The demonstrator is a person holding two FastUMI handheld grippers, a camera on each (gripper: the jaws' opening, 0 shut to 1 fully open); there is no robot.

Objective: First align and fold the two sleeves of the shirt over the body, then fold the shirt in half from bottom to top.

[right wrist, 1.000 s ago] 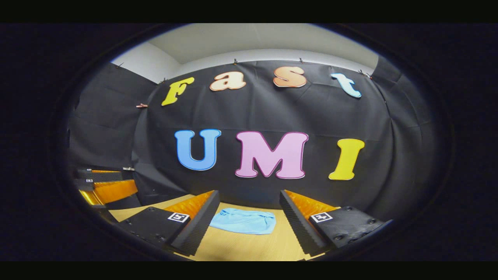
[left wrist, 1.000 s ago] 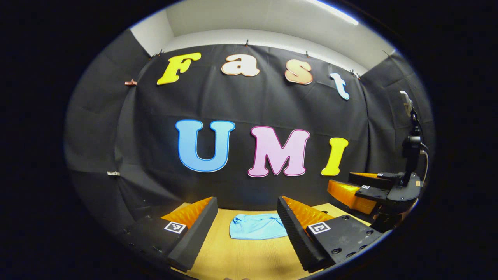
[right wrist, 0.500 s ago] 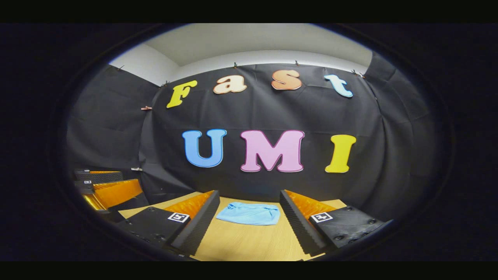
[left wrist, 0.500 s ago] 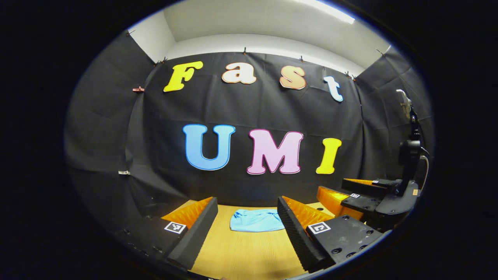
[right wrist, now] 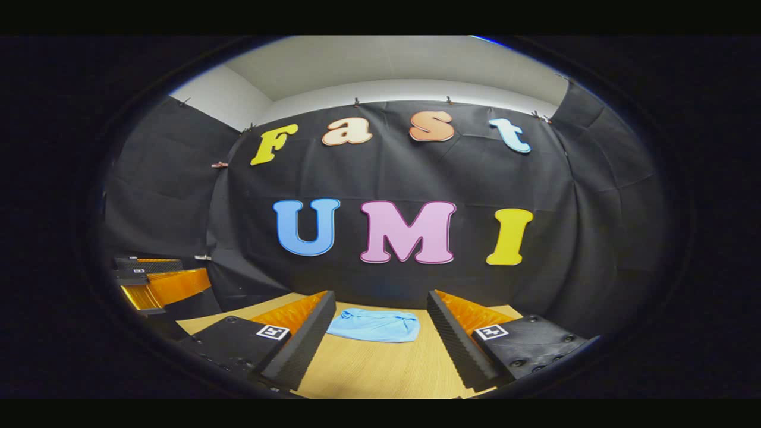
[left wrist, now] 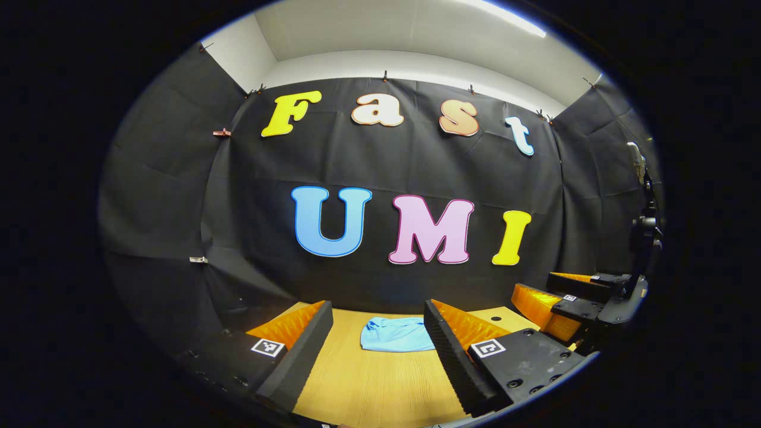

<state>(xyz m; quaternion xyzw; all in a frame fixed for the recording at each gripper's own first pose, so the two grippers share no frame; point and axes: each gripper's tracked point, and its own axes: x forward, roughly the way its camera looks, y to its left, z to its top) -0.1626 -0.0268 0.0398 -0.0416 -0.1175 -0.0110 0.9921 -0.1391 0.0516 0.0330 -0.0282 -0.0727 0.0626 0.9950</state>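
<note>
pale wooden table (left wrist: 380, 386) carries the compact, seemingly folded light-blue cloth shirt (right wrist: 373, 326) at its far side; left claw (left wrist: 377, 339) and right claw (right wrist: 380, 330) are held wide, empty, well apart from it; little seems left beyond withdrawal.

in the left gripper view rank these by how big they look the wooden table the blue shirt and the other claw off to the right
1. Wooden table, largest.
2. and 3. Blue shirt and the right claw look about alike in the left gripper view; the claw sits nearer the camera and runs off at the edge, so I won't rank them.
</note>
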